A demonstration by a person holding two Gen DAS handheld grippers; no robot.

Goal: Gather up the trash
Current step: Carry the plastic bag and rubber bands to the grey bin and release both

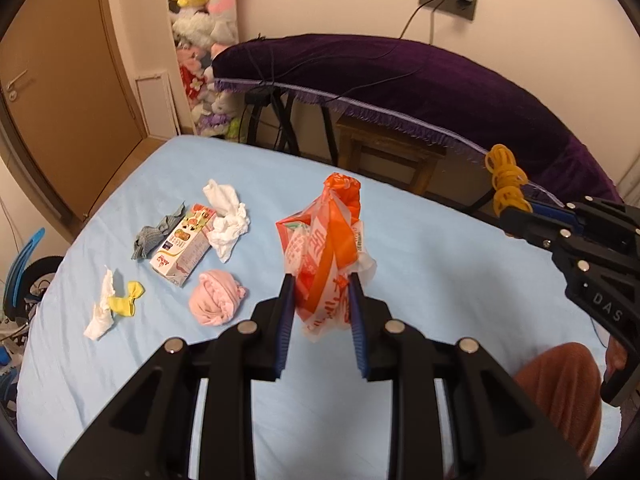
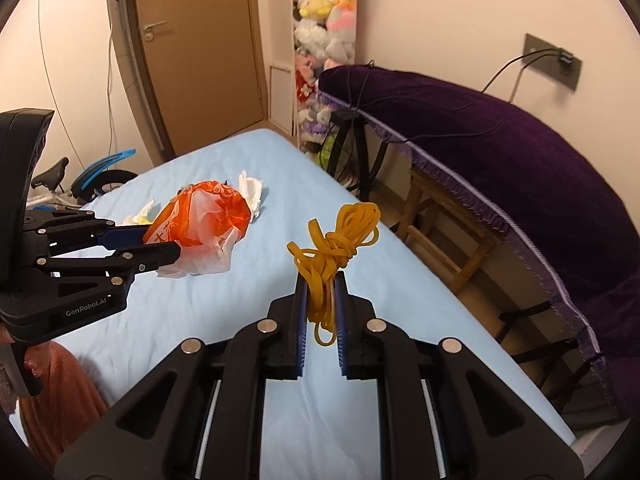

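My left gripper [image 1: 321, 285] is shut on an orange and white plastic bag [image 1: 326, 240] and holds it above the light blue bed [image 1: 440, 264]. The bag also shows in the right wrist view [image 2: 200, 224]. My right gripper [image 2: 321, 280] is shut on a tangle of yellow rubber bands [image 2: 336, 240], held above the bed; the bands also show at the right of the left wrist view [image 1: 506, 180]. On the bed lie a white crumpled tissue [image 1: 226, 220], a small carton [image 1: 184, 250], a grey rag [image 1: 154, 234], a pink cloth ball [image 1: 216, 298] and a yellow balloon with white paper [image 1: 116, 306].
A purple-covered keyboard on a stand [image 1: 400, 80] runs along the bed's far side, with a wooden stool [image 1: 392, 156] under it. A tall column of plush toys [image 1: 204, 40] and a brown door [image 1: 60, 80] stand beyond. A bicycle [image 2: 80, 184] is at the left.
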